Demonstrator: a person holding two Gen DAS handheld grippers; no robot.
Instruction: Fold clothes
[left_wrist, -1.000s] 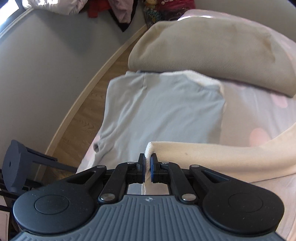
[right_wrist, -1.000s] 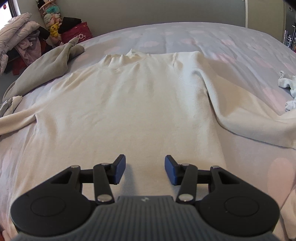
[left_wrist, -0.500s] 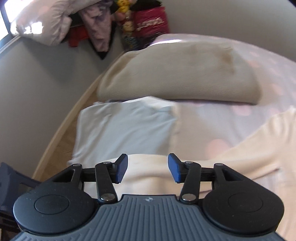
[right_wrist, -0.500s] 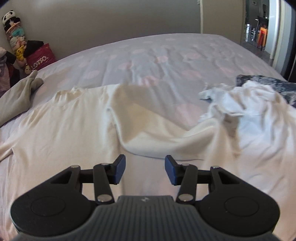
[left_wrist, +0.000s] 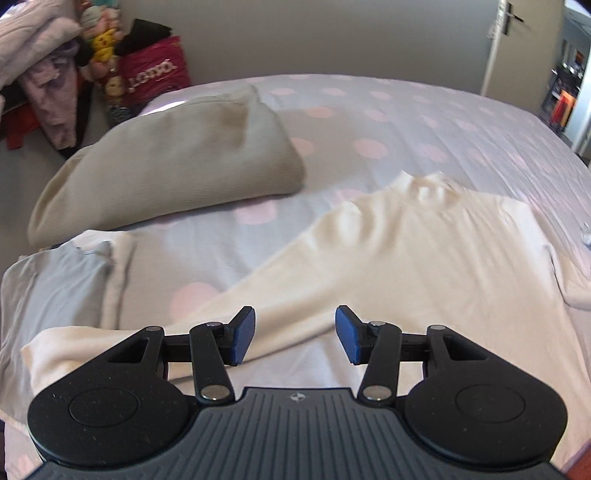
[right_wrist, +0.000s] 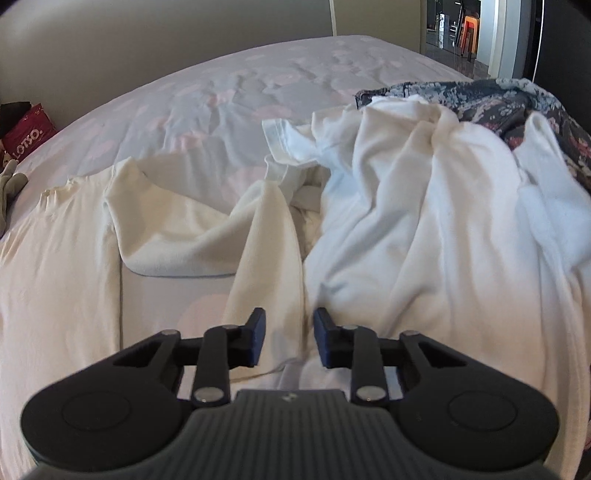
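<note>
right tongs (right_wrist: 288, 339) hovering spread, straddling cream sweater (left_wrist: 424, 258) sleeve (right_wrist: 266, 266) running straight ahead, nearer than left. left tongs (left_wrist: 294, 339) spread, holding nothing, sweater body lying ahead-right on bed (left_wrist: 406, 122).

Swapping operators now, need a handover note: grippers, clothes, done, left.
Left gripper: open, holds nothing, hovering over the cream sweater near its left sleeve.
Right gripper: open, over the sweater's right sleeve, which runs up between its fingers; not gripped.
Sweater lies flat on the bed, collar away from you, both sleeves still out.
Done: beige garment and light blue garment folded at the left edge.
Left: fold the sweater's sleeves and body, then the white pile and floral piece at right.
</note>
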